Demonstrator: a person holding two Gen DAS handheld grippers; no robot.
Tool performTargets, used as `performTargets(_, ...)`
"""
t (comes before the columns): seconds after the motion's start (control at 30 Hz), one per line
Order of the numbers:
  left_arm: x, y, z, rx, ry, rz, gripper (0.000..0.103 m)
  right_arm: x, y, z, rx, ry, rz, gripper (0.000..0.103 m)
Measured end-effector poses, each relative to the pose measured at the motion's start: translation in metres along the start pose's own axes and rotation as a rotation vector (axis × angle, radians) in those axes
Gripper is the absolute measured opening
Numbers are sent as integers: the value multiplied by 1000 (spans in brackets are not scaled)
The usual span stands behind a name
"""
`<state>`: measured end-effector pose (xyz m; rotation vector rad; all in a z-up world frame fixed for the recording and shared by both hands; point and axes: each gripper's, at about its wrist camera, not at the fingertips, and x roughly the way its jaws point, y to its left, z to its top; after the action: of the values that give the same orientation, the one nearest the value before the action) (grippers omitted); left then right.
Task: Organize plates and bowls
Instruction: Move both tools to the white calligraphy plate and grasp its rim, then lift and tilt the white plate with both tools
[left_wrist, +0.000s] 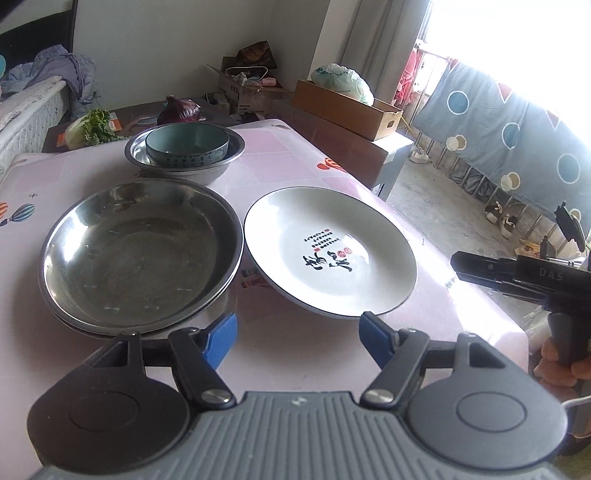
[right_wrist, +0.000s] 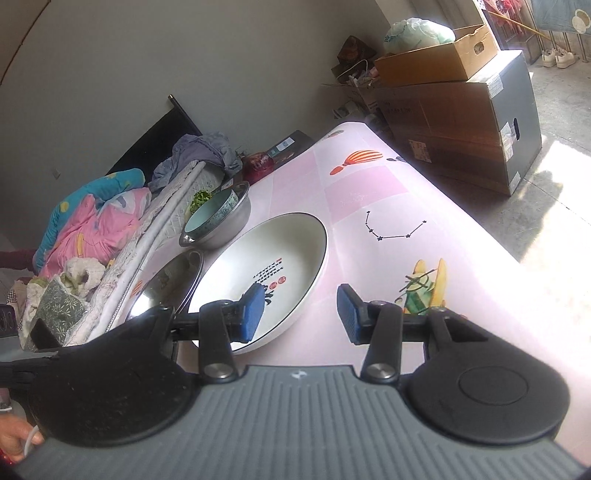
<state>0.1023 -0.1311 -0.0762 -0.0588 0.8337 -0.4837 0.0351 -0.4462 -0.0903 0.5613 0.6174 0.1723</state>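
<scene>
white plate (left_wrist: 330, 251) on surface (left_wrist: 295, 155), just right of steel plates (left_wrist: 136, 254), near rim tilted up | right tongs (right_wrist: 301, 310) nearer, straddling near rim, apart, empty | left tongs (left_wrist: 297, 338) apart, empty, short of the rim

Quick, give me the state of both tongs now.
Left tongs: open, holding nothing, near the white plate.
Right tongs: open, holding nothing, by that plate's rim.
</scene>
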Motion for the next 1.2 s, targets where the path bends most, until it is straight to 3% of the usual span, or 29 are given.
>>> performTargets(0.3,29,-4,-4,-169,-67,-50,71,41,-40,40,12,73,80,43)
performTargets(0.5,44,-4,3,-216,-80,-23,65,86,-42,59,11,135,120,41)
performTargets(0.67,53,1,4,-248,-76,-7,58,126,-32,73,-5,186,152,39)
performTargets(0.8,56,4,1,-270,-72,13,44,150,-23,76,-22,236,163,37)
performTargets(0.9,58,8,-1,-301,-70,2,39,153,-11,74,-53,260,179,38)
performTargets(1.0,58,7,-3,-300,-66,5,38,146,2,69,-129,263,135,39)
performTargets(1.2,54,4,-8,-290,-21,-11,39,125,4,59,-111,292,112,39)
